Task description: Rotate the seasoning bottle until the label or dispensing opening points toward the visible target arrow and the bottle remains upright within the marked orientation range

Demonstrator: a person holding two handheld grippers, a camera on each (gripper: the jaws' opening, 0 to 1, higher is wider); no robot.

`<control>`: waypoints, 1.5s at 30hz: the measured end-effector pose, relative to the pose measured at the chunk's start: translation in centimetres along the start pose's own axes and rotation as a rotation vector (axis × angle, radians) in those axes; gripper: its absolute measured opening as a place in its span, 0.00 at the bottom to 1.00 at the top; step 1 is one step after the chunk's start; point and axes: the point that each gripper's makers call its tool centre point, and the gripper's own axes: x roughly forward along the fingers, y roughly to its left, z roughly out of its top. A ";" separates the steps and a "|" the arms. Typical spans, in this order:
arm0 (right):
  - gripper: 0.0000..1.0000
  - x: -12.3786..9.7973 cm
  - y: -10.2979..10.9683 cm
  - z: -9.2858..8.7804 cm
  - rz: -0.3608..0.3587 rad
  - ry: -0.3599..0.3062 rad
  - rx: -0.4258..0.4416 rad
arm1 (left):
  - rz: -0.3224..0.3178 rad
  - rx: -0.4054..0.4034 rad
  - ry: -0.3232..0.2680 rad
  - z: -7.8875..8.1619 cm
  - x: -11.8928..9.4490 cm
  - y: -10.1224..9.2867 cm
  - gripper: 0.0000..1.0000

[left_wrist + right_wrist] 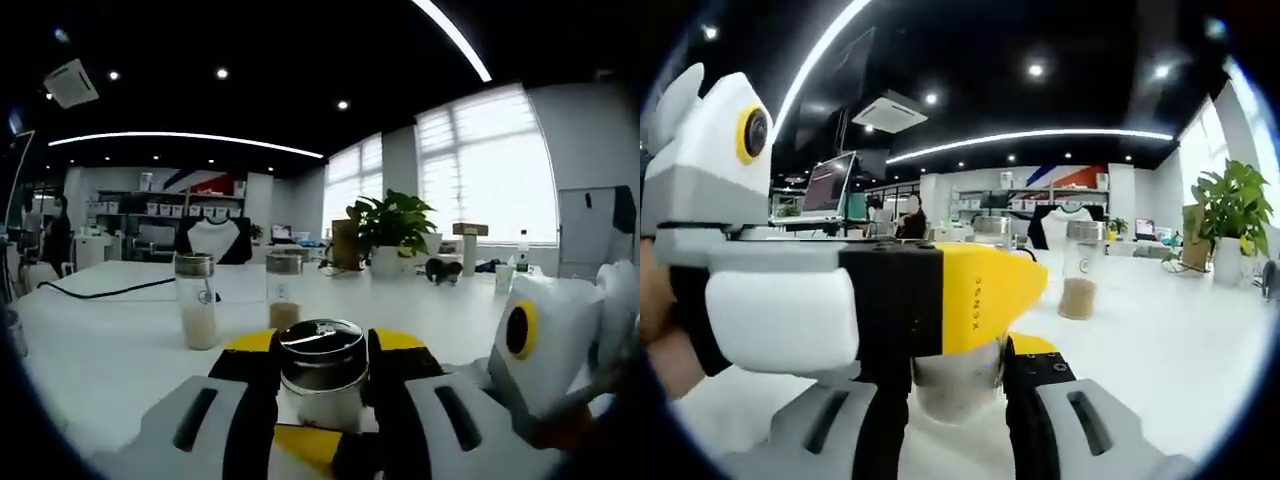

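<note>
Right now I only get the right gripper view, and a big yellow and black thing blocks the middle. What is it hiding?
Observer: The top of the seasoning bottle. It has a shiny metal lid.
Operator: Is something holding that bottle?
Observer: Yes, the left gripper. Its jaws press the bottle's sides, and the bottle stands upright.
Operator: I see a jar of brown stuff further back. Anything beside it?
Observer: A second jar, partly filled with white powder, stands to the left of the brown jar.
</note>
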 end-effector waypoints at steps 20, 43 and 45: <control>0.33 0.1 1.3 0.5 0.061 -0.026 -0.017 | -0.300 0.111 0.093 -0.3 -0.5 -0.1 0.34; 0.37 0.1 4.3 1.2 0.222 -0.065 -0.015 | -0.700 0.181 0.119 0.5 -3.9 -1.5 0.34; 0.36 0.2 4.6 1.1 0.237 -0.063 -0.014 | -0.715 0.156 0.123 0.4 -4.0 -1.4 0.34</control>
